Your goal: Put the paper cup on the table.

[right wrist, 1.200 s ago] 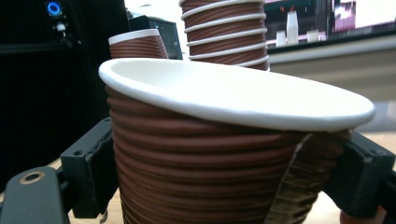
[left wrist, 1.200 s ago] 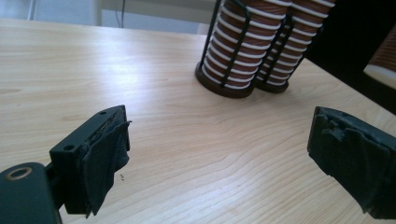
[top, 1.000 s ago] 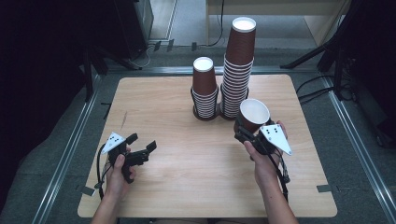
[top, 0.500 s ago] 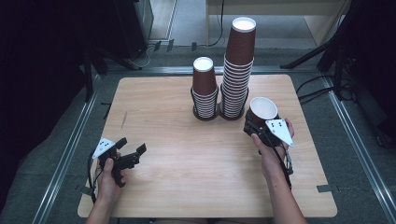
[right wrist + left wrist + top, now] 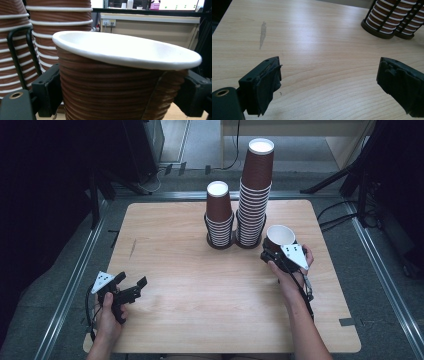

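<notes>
table (image 5: 200, 285); cup (image 5: 120, 82) base cut off

Two cup stacks (image 5: 241, 200) side by side at table (image 5: 200, 320) rear centre

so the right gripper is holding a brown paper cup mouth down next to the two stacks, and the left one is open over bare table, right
Not quite: the cup in the right gripper is mouth up, its white rim on top, as the right gripper view shows. It is beside the two stacks, and the left gripper is open over the bare table.
</notes>
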`<state>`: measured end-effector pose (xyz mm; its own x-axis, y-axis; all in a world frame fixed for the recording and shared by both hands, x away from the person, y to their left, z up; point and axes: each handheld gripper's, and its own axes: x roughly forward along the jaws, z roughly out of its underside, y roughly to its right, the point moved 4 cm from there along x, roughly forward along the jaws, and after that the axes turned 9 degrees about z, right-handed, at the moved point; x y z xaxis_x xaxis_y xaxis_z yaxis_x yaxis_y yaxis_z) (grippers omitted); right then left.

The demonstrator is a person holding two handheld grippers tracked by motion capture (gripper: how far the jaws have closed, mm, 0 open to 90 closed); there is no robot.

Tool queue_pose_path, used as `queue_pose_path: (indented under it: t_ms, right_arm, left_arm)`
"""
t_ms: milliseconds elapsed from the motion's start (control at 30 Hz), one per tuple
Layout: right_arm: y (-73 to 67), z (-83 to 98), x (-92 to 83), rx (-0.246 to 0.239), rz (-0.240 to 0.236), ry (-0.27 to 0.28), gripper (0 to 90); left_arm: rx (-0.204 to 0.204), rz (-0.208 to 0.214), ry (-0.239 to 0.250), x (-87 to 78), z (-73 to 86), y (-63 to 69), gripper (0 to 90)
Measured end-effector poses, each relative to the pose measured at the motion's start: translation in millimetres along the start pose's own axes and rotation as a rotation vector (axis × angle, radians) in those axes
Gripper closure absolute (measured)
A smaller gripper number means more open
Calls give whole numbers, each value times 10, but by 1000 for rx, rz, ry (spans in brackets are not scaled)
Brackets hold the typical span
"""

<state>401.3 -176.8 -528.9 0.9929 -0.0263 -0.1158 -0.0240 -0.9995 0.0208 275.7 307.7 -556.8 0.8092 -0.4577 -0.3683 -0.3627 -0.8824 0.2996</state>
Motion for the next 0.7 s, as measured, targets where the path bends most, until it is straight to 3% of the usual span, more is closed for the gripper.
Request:
queue_pose_path:
  t_ms: [300,700]
  right_arm:
    - [66,100,17,-44,33,-16,105]
    - [152,212,-1,-61,48,-47,102]
  left_arm:
    - [-4,-8,-5,1,14,-31,55]
    - [-4,-9,-5,10,17,-24,55]
